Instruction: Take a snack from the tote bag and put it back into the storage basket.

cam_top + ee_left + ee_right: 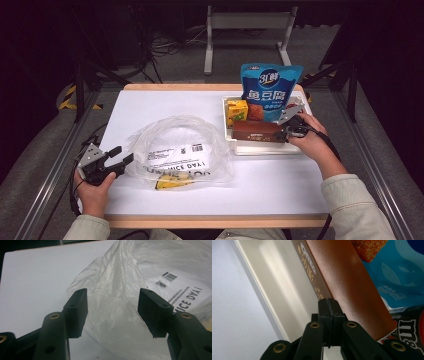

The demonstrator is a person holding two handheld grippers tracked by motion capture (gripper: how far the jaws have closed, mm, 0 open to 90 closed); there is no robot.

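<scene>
Lying in the white tray (pixel 260 148) at the table's far right, the brown box (pixel 257 131) had its end against the right gripper (pixel 287 132), jaws pressed together, while the left gripper (pixel 120 157) gaped wide beside the plastic bag (pixel 180 150).

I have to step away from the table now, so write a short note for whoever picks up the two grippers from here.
Left gripper: open, jaws on either side of a fold of the clear plastic bag, not clamped.
Right gripper: jaws closed together, at the end of the brown box in the white tray.
Tray also holds the blue snack pouch and yellow carton.
Done: something yellow is already in the bag.
Left: probably grip the bag, move the tray items across.
</scene>
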